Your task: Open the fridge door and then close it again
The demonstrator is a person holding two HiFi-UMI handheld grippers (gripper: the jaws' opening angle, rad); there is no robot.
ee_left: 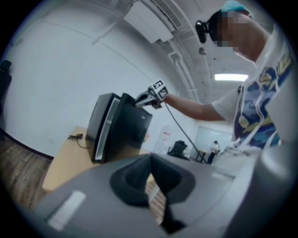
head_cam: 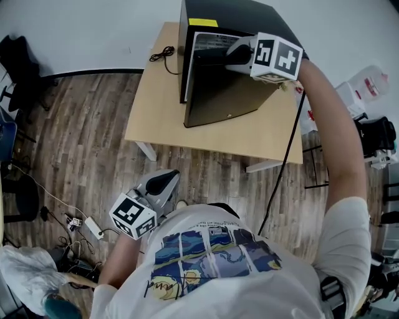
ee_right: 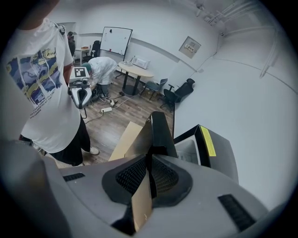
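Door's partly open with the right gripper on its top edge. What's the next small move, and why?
Probably swing the fridge door a little wider. The right gripper has its jaws closed on the door's top edge, and the door stands only partly open from the fridge, so the opening looks unfinished, though one moment can't confirm that.

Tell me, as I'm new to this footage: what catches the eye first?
A black fridge stands on a pale table, its door partly open. The right gripper has its jaws clamped on the door's top edge, while the left gripper hangs empty, low beside the person's shirt.
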